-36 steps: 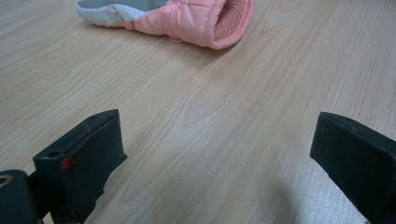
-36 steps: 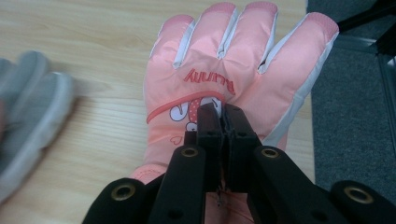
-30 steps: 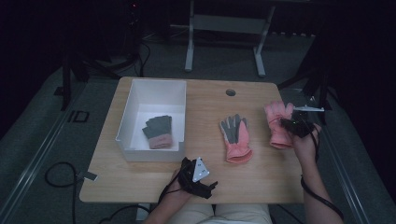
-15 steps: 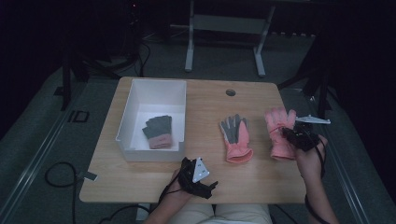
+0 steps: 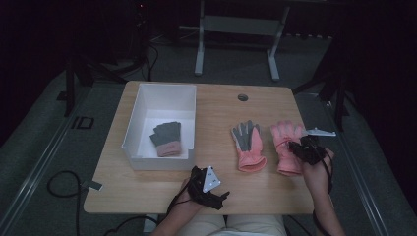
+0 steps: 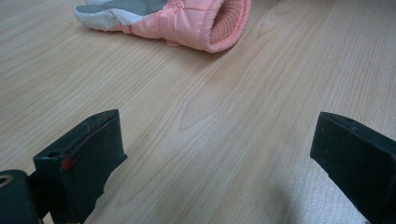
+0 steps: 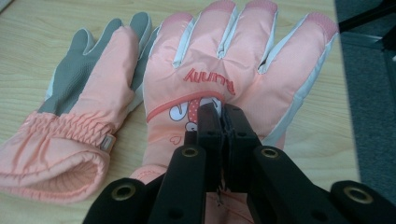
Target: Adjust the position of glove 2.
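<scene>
My right hand-held gripper [image 5: 301,148] has its jaws pressed fully together on a pinch of fabric on the back of the padded pink ski glove with white finger seams [image 7: 233,60]. Compared with a second ago, that glove has slid along the light wooden bench [image 5: 216,110] toward me, and now lies just beside its grey-palmed pink partner glove [image 5: 248,142]. I judge the drag is lining up the pair for the open white plastic bin [image 5: 142,101], where a small grey knit glove with a pink cuff [image 5: 166,137] already lies. My left hand-held gripper [image 5: 209,184] rests near the front edge, jaws wide apart and empty.
</scene>
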Motion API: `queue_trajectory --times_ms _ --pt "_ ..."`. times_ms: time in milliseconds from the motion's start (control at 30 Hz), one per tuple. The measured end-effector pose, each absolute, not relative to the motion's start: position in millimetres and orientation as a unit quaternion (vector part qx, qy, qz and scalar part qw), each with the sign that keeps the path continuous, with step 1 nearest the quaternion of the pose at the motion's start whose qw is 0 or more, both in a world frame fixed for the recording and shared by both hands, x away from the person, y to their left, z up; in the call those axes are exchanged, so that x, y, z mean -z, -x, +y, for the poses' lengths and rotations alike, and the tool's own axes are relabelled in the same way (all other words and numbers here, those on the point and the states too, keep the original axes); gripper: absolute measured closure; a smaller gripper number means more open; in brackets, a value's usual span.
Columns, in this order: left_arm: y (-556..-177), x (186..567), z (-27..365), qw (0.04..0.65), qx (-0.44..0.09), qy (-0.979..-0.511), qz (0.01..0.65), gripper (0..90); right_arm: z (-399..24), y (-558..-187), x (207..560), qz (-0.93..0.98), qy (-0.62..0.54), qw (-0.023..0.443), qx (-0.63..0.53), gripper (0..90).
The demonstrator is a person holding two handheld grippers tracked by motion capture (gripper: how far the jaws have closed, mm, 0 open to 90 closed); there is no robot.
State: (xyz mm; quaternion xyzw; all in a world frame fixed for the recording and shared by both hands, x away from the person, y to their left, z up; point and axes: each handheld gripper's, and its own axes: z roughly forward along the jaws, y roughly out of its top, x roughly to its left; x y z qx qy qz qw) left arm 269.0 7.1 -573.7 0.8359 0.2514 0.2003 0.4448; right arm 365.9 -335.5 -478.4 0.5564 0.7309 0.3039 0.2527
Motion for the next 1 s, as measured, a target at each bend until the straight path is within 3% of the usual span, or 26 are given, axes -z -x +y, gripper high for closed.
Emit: queue_trajectory --times_ms 567,1000 --pt "-268.7 573.7 6.6 0.446 -0.197 -0.838 0.246 2.3 -323.5 -408.3 524.6 0.758 -0.55 0.225 -0.269 85.1" --pt "-268.8 573.8 6.3 0.444 -0.196 -0.839 0.246 2.3 -332.5 -418.2 526.7 0.754 -0.552 0.225 -0.277 81.8"
